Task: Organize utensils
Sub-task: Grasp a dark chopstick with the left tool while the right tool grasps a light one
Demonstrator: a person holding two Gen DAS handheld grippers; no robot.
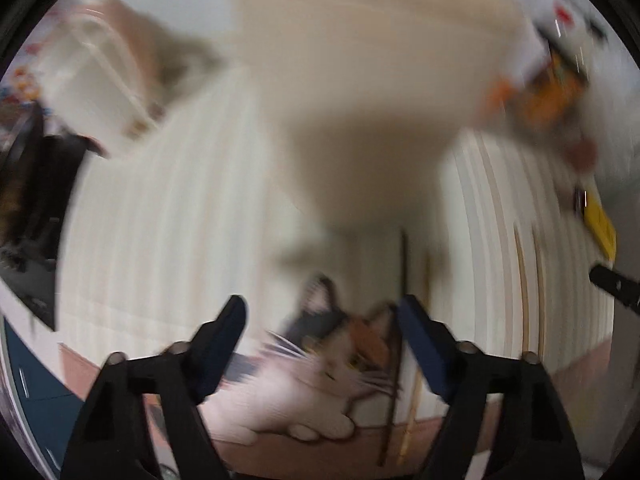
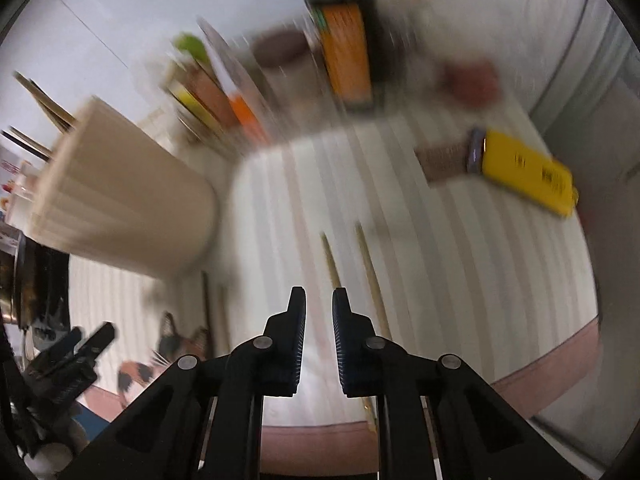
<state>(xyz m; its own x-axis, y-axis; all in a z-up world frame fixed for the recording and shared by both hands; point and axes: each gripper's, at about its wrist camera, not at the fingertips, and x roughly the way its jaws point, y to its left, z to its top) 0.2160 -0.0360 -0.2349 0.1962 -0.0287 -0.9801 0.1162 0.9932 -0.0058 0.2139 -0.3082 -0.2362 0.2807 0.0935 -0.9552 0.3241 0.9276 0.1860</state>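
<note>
Left wrist view: the picture is heavily blurred. The left tongs (image 1: 320,344) point down at a striped mat (image 1: 160,220) with a cat print (image 1: 320,380) at its near edge. The jaws stand wide apart, with nothing between the pads. A dark chopstick (image 1: 394,360) and a pale chopstick (image 1: 414,400) lie on the mat just inside the right-hand finger, crossing the cat print. Two more pale chopsticks (image 1: 524,280) lie on the stripes further right. A beige cup (image 1: 360,100) fills the upper middle, too blurred to show its contents. A yellow box (image 1: 600,220) lies at the right edge.

Right wrist view: the right tongs (image 2: 319,304) point down at the same mat (image 2: 440,260). The jaws stand narrow, a thin gap between the pads, gripping nothing. Two pale chopsticks (image 2: 370,268) lie on the stripes just ahead of and to the right of the fingertips; one passes behind the right-hand finger. The beige cup (image 2: 120,192) stands on the worktop at the left, with several chopsticks (image 2: 40,100) sticking out of its mouth. The left tongs (image 2: 80,348) appear at the lower left over the cat print (image 2: 176,340). The yellow box (image 2: 524,180) lies on the mat at the right
</note>
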